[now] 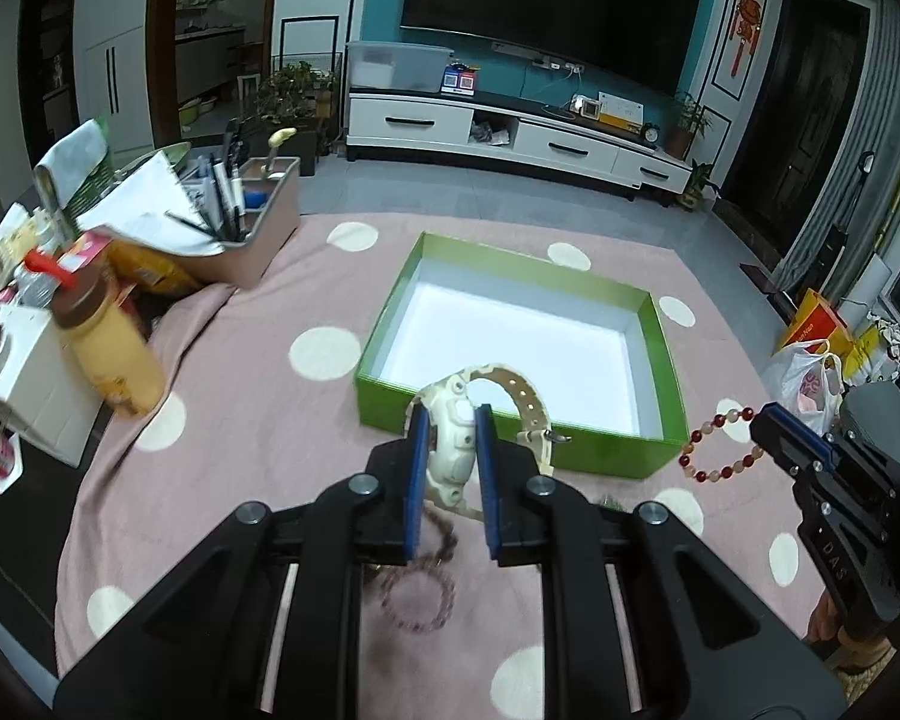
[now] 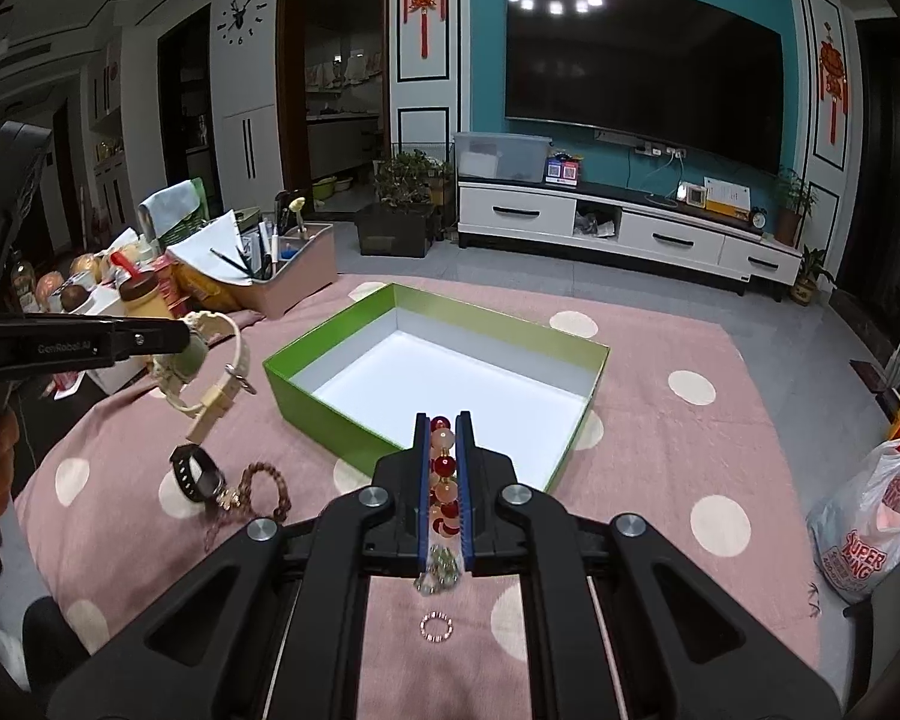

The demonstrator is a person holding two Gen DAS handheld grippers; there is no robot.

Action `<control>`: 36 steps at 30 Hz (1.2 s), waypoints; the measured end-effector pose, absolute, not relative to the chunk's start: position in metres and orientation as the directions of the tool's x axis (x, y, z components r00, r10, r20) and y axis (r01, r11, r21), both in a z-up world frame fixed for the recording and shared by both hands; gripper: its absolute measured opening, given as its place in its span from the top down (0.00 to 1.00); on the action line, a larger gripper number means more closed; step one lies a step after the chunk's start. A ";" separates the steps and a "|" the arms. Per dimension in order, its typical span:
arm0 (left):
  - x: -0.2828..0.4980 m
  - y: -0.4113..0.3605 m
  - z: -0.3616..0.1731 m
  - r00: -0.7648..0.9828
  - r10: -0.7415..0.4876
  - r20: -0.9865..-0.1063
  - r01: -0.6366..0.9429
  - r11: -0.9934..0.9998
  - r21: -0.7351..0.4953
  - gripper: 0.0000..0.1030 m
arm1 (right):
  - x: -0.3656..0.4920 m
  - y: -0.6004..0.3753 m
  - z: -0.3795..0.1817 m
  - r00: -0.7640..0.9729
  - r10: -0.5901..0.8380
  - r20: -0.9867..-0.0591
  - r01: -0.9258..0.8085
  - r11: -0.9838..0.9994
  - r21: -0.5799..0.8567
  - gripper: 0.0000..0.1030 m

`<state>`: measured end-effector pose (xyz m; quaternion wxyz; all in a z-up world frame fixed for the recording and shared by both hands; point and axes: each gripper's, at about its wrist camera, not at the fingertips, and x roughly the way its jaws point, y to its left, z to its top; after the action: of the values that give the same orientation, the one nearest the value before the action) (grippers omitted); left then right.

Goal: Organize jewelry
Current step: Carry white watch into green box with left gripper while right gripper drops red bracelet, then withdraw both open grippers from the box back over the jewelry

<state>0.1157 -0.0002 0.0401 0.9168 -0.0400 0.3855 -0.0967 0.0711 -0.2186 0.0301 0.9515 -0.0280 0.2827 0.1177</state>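
Observation:
My left gripper is shut on a cream wristwatch, held above the pink spotted cloth just short of the green box; its strap curls up over the box's near wall. The same watch hangs at the left of the right wrist view. My right gripper is shut on a red-and-peach bead bracelet, also near the box, whose white floor is bare. That bracelet dangles at the right of the left wrist view.
On the cloth lie a black watch, a brown bead bracelet, a small pink bead ring, a green bead piece and a purple bead bracelet. A bottle, boxes and a pen caddy crowd the left.

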 end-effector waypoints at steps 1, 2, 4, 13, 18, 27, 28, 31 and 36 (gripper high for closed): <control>0.123 -0.005 0.039 0.682 -0.209 -0.701 0.149 0.978 -0.147 0.85 | 0.076 -0.219 0.029 0.811 0.207 -0.547 -0.238 0.971 0.016 0.93; 0.127 -0.008 0.037 0.680 -0.209 -0.703 0.150 0.978 -0.145 0.85 | 0.078 -0.219 0.027 0.809 0.208 -0.550 -0.237 0.971 0.019 0.93; 0.141 -0.015 0.032 0.673 -0.210 -0.709 0.154 0.978 -0.143 0.85 | 0.086 -0.220 0.024 0.803 0.209 -0.558 -0.232 0.972 0.030 0.93; 0.190 -0.031 0.010 0.640 -0.197 -0.743 0.134 0.980 -0.145 0.85 | 0.129 -0.229 0.002 0.779 0.207 -0.592 -0.188 0.978 0.095 0.93; 0.216 -0.042 -0.002 0.624 -0.187 -0.759 0.125 0.982 -0.139 0.85 | 0.150 -0.232 -0.013 0.763 0.200 -0.615 -0.165 0.980 0.114 0.93; 0.232 -0.052 -0.015 0.617 -0.145 -0.774 0.111 0.989 -0.097 0.53 | 0.171 -0.251 -0.029 0.742 0.210 -0.637 -0.107 0.975 0.197 0.67; 0.230 -0.050 -0.013 0.624 -0.138 -0.769 0.111 0.990 -0.088 0.52 | 0.167 -0.257 -0.029 0.747 0.208 -0.631 -0.096 0.973 0.208 0.67; 0.224 -0.038 -0.007 0.631 -0.135 -0.764 0.096 0.991 -0.096 0.44 | 0.156 -0.269 -0.028 0.754 0.199 -0.626 -0.074 0.973 0.220 0.67; 0.202 -0.010 0.006 0.655 -0.118 -0.746 0.063 0.993 -0.102 0.35 | 0.131 -0.281 -0.023 0.762 0.188 -0.620 -0.063 0.974 0.218 0.60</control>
<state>0.2021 -0.0098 0.0060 0.9090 -0.0337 0.4123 -0.0498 0.1306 -0.2806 -0.0231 0.9340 0.0923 0.3386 0.0673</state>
